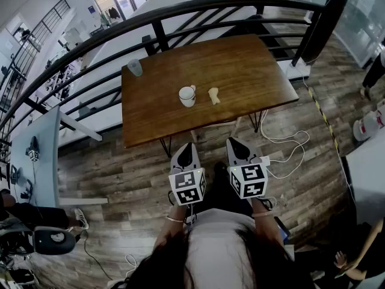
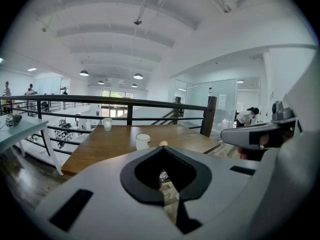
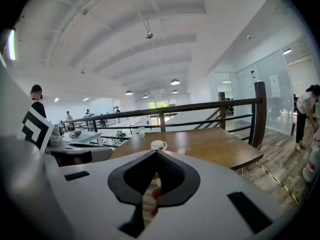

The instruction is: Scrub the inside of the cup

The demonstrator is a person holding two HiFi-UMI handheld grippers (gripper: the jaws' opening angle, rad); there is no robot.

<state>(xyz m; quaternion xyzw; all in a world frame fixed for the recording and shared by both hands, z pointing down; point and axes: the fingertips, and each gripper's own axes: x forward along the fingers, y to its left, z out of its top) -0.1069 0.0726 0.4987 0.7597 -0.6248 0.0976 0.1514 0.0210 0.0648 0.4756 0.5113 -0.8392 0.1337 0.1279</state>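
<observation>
A grey desk (image 1: 42, 149) stands at the far left on the wooden floor (image 1: 120, 167), apart from the bench. A black railing (image 1: 180, 14) curves along the far side of the wooden bench (image 1: 240, 71).

Three things stand on the bench. A translucent glass (image 1: 135, 67) is at the far left corner. A white cup (image 1: 187, 96) stands upright around the middle of the bench, toward the near edge, with its handle on its right side. Just right of the cup, not touching it, lies a small tan lump (image 1: 213, 96), too small to make out.

Nearer than the bench's near edge and over the floor, the person holds the two tongs side by side, tips aimed toward the bench and tilted a little downward. The left tongs (image 1: 185, 151) are pressed together with nothing between them. The cup shows beyond their tips in the left gripper view, well apart from them. The right tongs (image 1: 239, 146) are likewise pressed together and empty, and are also well short of the cup. Each carries its marker cube on the near end.

Right of the tongs, a white cable (image 1: 289, 146) loops over the floor by the bench's legs. At the far right of the right gripper view, a person (image 3: 305, 109) bends forward beside a glass wall.
</observation>
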